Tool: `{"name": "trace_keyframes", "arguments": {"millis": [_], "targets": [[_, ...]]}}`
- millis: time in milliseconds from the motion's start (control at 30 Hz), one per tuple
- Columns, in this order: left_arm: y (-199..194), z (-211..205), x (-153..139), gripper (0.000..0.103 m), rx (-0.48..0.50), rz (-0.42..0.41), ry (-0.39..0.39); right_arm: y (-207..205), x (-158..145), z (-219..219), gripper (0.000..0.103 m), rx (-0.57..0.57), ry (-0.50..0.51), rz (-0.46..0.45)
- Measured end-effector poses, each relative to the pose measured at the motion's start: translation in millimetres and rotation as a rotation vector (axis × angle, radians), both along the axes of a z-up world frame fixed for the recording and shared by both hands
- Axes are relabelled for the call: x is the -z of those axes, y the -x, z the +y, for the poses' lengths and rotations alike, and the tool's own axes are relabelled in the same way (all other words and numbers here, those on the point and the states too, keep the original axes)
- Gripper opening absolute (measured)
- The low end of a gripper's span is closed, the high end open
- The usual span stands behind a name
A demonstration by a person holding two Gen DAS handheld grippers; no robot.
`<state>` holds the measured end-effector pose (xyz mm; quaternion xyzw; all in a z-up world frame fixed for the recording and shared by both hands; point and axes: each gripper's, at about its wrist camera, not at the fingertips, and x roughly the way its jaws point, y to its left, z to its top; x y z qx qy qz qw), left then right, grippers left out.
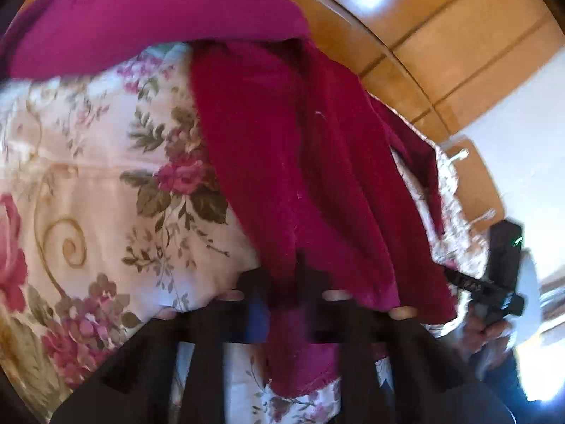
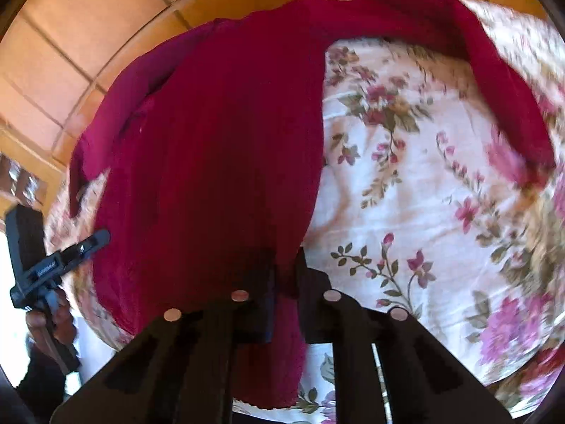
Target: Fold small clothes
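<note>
Crimson garment (image 1: 282,148) lies draped over a round desk covered with a floral cloth (image 1: 88,176), its near edge pinched in both the left gripper (image 1: 282,282) and the right gripper (image 2: 282,272), each with jaws pressed together on the fabric. Only the left wrist view shows a brighter magenta cloth (image 1: 141,24) at the far side of the desk and the right hand (image 1: 483,335). Only the right wrist view shows a long sleeve (image 2: 508,99) curving across the desk; orange floor tiles (image 2: 70,35) surround the desk.
</note>
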<state>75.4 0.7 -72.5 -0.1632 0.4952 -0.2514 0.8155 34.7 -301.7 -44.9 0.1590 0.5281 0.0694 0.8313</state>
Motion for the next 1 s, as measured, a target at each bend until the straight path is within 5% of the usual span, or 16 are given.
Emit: {"name": "trace_keyframes", "arguments": {"millis": [267, 533, 600, 633, 667, 733, 867, 933, 1000], "targets": [[34, 46, -49, 0.007, 0.003, -0.124, -0.063, 18, -61, -5, 0.006, -0.044, 0.086, -0.154], [84, 59, -16, 0.008, -0.016, -0.008, -0.137, 49, -8, -2, 0.007, -0.083, 0.243, -0.009], [85, 67, -15, 0.023, -0.065, -0.012, -0.133, 48, -9, -5, 0.018, -0.069, 0.242, -0.015], [83, 72, -18, 0.039, -0.093, -0.026, -0.136, 47, -13, -5, 0.031, -0.065, 0.246, -0.019], [79, 85, -23, 0.045, -0.162, -0.062, -0.168, 45, -17, -2, 0.046, -0.065, 0.26, -0.039], [69, 111, -31, 0.045, -0.256, -0.092, -0.22, 42, -29, 4, 0.057, -0.069, 0.279, -0.085], [49, 163, -43, 0.053, -0.477, -0.167, -0.429, 29, -51, 35, 0.066, -0.107, 0.278, -0.171], [36, 192, -45, 0.073, -0.552, -0.156, -0.437, 22, -53, 56, 0.069, -0.148, 0.25, -0.196], [29, 213, -48, 0.075, -0.602, -0.177, -0.449, 14, -47, 84, 0.07, -0.191, 0.213, -0.2]]}}
